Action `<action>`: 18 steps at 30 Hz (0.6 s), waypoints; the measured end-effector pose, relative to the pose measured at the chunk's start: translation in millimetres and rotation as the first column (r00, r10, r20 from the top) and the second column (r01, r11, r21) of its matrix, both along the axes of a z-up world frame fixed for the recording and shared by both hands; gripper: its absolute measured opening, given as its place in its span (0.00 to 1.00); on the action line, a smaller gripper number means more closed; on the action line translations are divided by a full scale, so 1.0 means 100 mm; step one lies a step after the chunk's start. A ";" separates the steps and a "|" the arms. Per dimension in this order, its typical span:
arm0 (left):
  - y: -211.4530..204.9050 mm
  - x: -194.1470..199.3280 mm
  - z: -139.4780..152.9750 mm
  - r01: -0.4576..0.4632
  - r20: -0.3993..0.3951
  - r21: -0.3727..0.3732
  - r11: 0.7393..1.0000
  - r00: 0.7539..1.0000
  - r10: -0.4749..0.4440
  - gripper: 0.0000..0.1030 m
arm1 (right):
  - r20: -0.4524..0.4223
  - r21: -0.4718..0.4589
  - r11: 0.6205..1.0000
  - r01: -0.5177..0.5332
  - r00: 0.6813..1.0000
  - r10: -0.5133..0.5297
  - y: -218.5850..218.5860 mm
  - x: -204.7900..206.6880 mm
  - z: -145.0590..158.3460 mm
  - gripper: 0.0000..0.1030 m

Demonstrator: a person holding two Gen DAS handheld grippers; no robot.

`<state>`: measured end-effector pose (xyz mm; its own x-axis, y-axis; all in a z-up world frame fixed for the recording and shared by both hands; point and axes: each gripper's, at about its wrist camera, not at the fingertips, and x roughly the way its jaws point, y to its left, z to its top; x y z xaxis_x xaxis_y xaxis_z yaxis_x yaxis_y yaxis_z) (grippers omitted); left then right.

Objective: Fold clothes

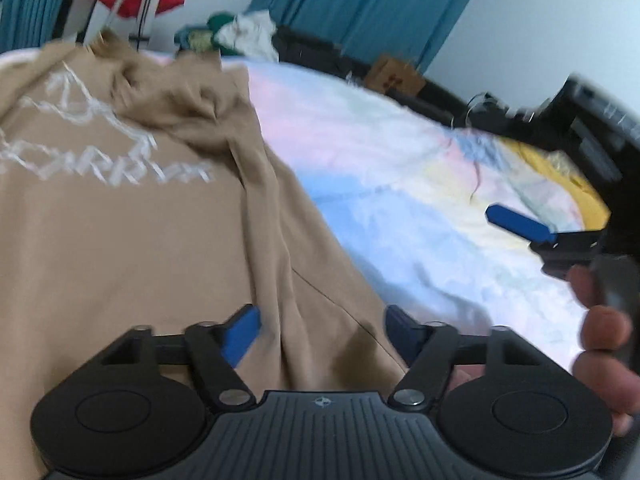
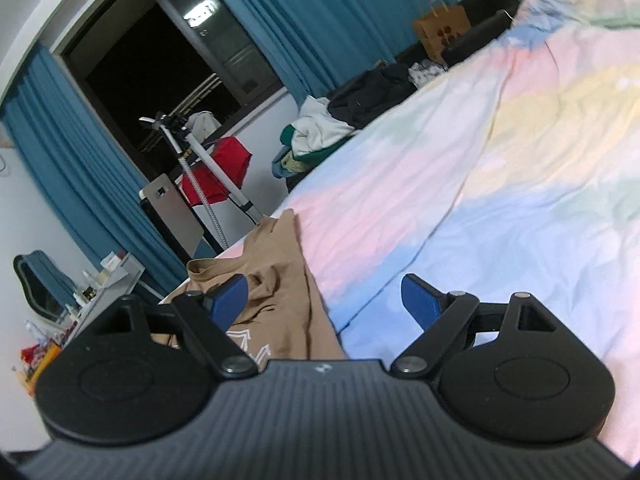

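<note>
**Both claws spread above a tan shirt on the bed**

We see the tan shirt (image 1: 120, 240) lying on the pastel bedspread (image 1: 400, 184), its white printed lettering (image 1: 100, 152) facing up and blurred by motion. The fabric near the collar is bunched, and a long ridge of cloth runs down the shirt's right side toward us. The shirt's right edge lies across the bedspread, which is bare beyond it.

Our left gripper (image 1: 322, 330) sits over the lower right part of the shirt with its blue fingers (image 1: 242, 334) spread wide apart and nothing between them; we cannot tell whether they touch the cloth.

In the left wrist view the right gripper (image 1: 520, 224) shows at the far right, above the bedspread and well clear of the shirt, held by a hand (image 1: 604, 344). From its own camera, the right gripper (image 2: 324, 304) has its jaws apart and empty. Its left finger stands in front of the shirt (image 2: 280, 292); its right finger stands in front of the bedspread (image 2: 500, 160).

Beyond the bed we see blue curtains (image 2: 320, 20), a dark window (image 2: 160, 72), a heap of clothes (image 2: 320, 128) and a brown paper bag (image 2: 440, 28).
</note>
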<state>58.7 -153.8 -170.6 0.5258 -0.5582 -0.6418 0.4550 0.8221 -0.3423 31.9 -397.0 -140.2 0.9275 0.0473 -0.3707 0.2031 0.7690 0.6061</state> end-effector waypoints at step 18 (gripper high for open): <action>0.69 0.17 0.34 -0.049 -0.091 -0.154 0.987 0.995 0.035 0.00 | -0.044 0.083 0.995 -0.051 0.997 0.055 -0.05 0.17 -0.13 0.83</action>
<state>76.1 -84.6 -136.9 0.4967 -0.6333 -0.5935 0.3837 0.7736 -0.5043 48.7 -402.4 -153.0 0.9047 0.1283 -0.4062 0.1925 0.7275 0.6586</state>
